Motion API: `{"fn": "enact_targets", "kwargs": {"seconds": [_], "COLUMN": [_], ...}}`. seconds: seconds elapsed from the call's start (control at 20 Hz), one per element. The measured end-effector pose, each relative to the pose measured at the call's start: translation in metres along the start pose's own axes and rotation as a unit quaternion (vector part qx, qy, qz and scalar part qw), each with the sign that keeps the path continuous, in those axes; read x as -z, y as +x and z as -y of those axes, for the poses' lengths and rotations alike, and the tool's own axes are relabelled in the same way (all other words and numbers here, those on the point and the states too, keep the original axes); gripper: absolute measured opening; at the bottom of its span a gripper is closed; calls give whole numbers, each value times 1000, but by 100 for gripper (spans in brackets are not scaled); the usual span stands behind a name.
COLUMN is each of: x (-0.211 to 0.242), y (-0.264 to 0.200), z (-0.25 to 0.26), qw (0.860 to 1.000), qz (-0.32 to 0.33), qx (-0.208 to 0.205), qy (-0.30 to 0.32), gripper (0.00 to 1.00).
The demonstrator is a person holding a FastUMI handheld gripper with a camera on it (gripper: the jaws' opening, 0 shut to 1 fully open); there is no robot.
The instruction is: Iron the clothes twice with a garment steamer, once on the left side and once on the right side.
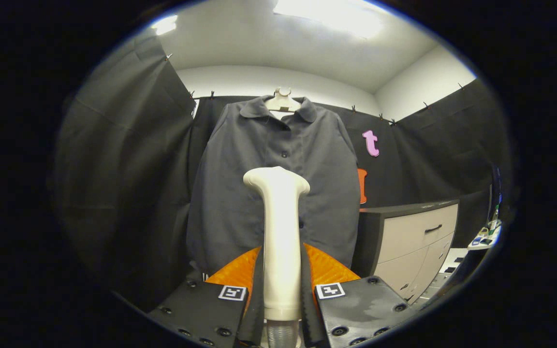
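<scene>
Garment steamer, a cream-white plastic wand with a flared head point(278, 227), stands upright between the two fingers of the gripper point(281, 270), which are closed on its handle from both sides. The head rises well above the fingertips and faces the clothing beyond. At the base of the handle a ribbed, translucent hose point(281, 334) leaves the wand between the finger mounts.

Dark grey, short-collared button-front shirt point(269, 183) hangs on a pale plastic hanger point(283, 100) against the black cloth wall, directly ahead of the fingers; the steamer head overlaps its lower button line, roughly at the centre of the garment. Whether the head touches the fabric cannot be told.

Each finger mount carries a small square black-and-white fiducial marker point(232, 292); these hold patterns, not readable text.

To the right of the shirt stands a cabinet with a dark top and beige drawer fronts with dark handles point(416, 241). Small items lie on a surface farther right, too small to identify.
</scene>
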State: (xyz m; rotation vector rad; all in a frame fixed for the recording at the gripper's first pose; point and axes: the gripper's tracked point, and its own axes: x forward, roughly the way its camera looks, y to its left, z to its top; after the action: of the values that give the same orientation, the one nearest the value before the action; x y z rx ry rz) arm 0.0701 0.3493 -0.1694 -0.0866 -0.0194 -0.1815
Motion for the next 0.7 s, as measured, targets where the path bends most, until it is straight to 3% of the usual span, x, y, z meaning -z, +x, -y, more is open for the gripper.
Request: {"fn": "enact_targets", "kwargs": {"seconds": [0.7], "x": [-38], "y": [-55], "z": [60], "qw": [999], "qz": [51], "qx": [15], "qy": [-8], "gripper": [39]}}
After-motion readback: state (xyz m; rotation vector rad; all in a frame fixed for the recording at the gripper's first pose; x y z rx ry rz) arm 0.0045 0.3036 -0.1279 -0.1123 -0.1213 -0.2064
